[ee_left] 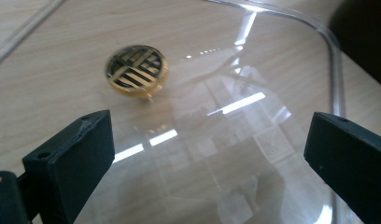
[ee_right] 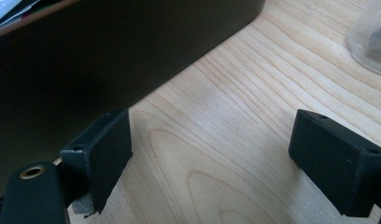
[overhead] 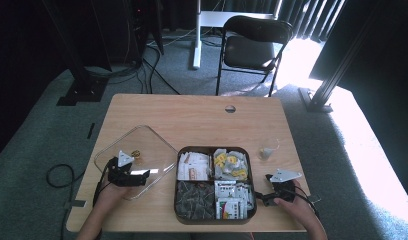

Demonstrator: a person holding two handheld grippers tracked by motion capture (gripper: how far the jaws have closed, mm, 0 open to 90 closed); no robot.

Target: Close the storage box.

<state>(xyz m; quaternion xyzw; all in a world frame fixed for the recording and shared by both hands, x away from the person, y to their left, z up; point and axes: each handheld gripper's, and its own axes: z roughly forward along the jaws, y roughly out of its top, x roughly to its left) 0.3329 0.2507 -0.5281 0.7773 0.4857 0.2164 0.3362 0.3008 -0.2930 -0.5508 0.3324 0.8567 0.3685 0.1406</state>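
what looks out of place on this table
The clear lid lies flat on the table, askew to the open tray beside it. A small packet sits alone outside the tray's right edge. Nothing looks spilled or damaged.

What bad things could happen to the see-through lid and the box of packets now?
1. The clear lid is smooth and shiny, and the left gripper is open above it, so it might slip when pinched.
2. The little gold knob sits off to one side of the fingers, so a grab could miss it.
3. The right gripper is very near the dark tray and might bump it.
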